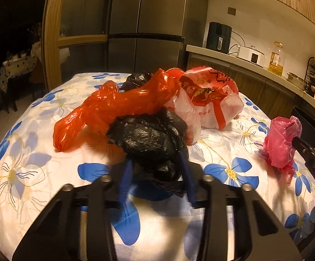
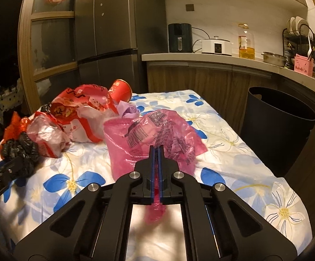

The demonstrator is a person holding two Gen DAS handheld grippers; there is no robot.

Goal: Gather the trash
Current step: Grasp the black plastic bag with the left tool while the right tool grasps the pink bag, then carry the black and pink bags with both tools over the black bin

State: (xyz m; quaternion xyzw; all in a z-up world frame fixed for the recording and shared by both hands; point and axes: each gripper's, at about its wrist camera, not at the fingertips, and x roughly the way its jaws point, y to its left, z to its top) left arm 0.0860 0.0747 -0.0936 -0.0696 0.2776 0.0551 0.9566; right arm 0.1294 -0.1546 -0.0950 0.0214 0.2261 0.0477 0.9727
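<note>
A crumpled black plastic bag point(image 1: 148, 139) lies on the flowered tablecloth point(image 1: 27, 174), and my left gripper point(image 1: 156, 162) is shut on it, a blue finger pressing each side. The right wrist view shows that same black bag point(image 2: 20, 150) at the far left, on the left gripper's tip point(image 2: 14, 165). My right gripper point(image 2: 156, 150) is shut on a pink plastic bag point(image 2: 148, 134), with thin film pinched between its blue pads. In the left wrist view the pink bag point(image 1: 280, 143) stands at the right edge, on the right gripper's tip point(image 1: 298, 144).
More trash is piled mid-table: a long orange-red bag point(image 1: 118, 106), a red and white printed bag point(image 2: 77, 111), a red paper cup point(image 2: 121, 90) and another black bag point(image 1: 138, 79). A dark bin point(image 2: 277, 126) stands off the table's right edge. Counter and fridge lie behind.
</note>
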